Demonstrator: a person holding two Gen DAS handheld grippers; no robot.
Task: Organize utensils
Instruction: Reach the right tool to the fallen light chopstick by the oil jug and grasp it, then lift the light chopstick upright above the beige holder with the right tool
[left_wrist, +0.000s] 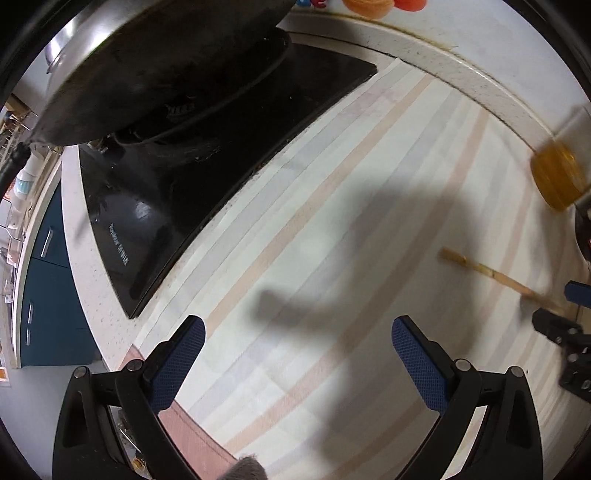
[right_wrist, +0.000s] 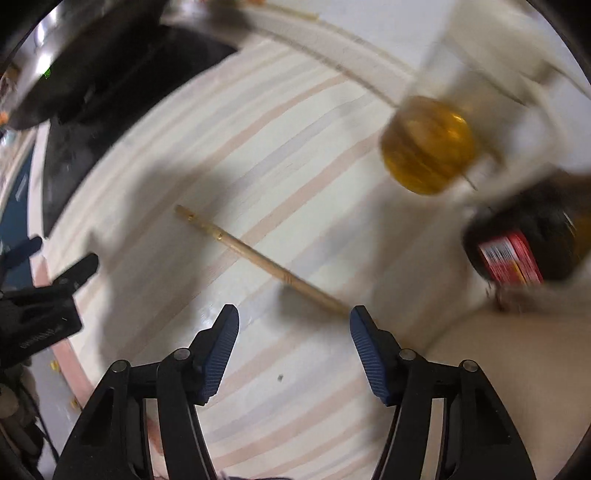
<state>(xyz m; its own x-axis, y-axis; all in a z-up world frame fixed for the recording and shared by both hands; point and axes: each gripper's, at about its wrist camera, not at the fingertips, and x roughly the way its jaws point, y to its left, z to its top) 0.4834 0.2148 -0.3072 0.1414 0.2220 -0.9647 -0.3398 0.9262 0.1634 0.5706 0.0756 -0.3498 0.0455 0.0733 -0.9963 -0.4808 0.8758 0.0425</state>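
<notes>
Right wrist view: wooden chopstick (right_wrist: 258, 260) lies alone on a striped cloth (right_wrist: 295, 166), ahead of a wide-open, empty right gripper (right_wrist: 294, 325).
Amber glass (right_wrist: 428, 146) at 1 o'clock, dark bottle (right_wrist: 524, 243) at 3; left wrist view alone shows the black stovetop (left_wrist: 207, 177) and wok (left_wrist: 155, 66) at 11 o'clock; left gripper (left_wrist: 297, 334) spread wide, empty.

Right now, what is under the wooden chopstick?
The wooden chopstick lies flat on the striped cloth; only its shadow shows beneath. Its near end is hidden behind one finger of the right tongs.
</notes>
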